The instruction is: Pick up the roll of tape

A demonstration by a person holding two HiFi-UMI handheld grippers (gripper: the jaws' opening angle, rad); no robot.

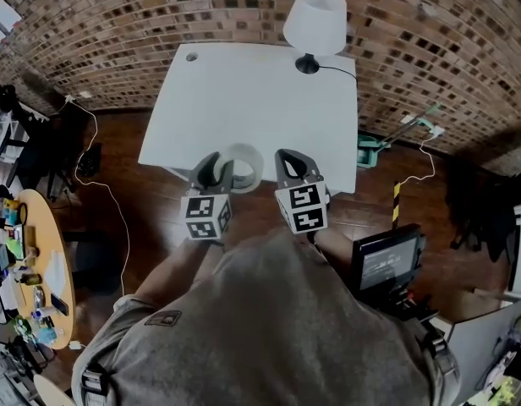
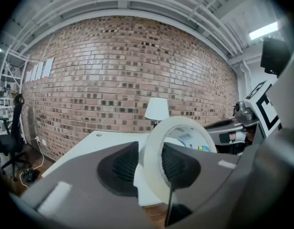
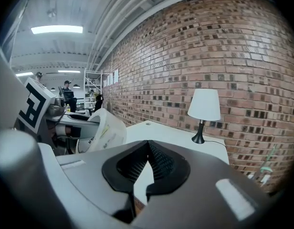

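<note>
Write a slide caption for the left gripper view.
Left claw holds the tape roll before table, lamp and brick wall.

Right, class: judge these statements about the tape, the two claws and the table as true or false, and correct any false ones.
1. The left claw is clamped on the white roll of tape. True.
2. The right claw also holds the tape. False: its jaws are closed together with nothing between them.
3. The white-shaded lamp with a black base stands at a far corner of the white rectangular table. True.
4. The wall behind the table is plain white plaster. False: it is brown brick.
</note>
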